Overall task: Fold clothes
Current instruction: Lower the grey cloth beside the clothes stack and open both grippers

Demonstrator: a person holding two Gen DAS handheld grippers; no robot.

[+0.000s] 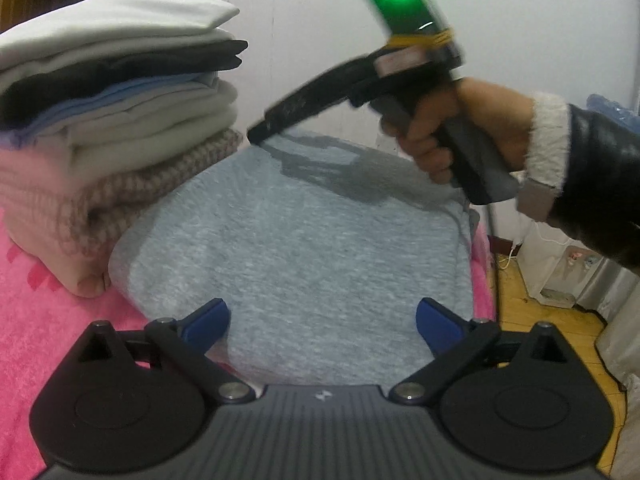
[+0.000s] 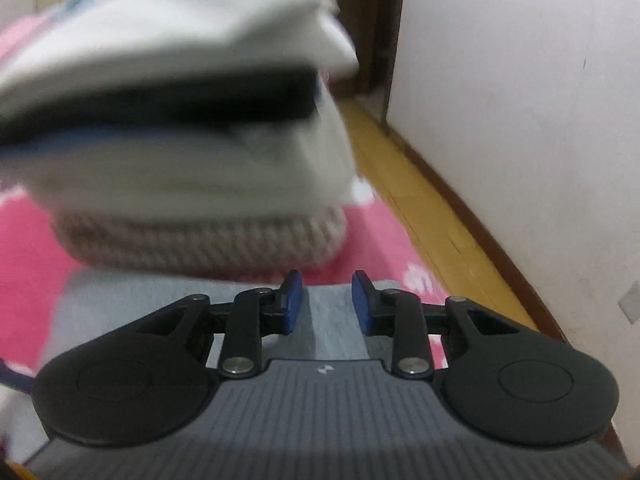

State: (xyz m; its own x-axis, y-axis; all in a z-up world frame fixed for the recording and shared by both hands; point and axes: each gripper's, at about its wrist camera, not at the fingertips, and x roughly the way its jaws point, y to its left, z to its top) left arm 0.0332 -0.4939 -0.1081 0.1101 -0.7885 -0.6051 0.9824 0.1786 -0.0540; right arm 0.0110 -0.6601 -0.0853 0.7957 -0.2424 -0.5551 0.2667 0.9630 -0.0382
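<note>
Both tools empty: left tool [image 1: 322, 320] spread above grey garment [image 1: 304, 248]; right tool [image 2: 326, 300] narrowly parted, angled downward.

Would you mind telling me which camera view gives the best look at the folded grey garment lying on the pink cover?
The left wrist view: the grey garment fills its centre, lying flat beside the stack of folded clothes. The right wrist view shows only a blurred strip of it between and behind that gripper's fingers.
</note>
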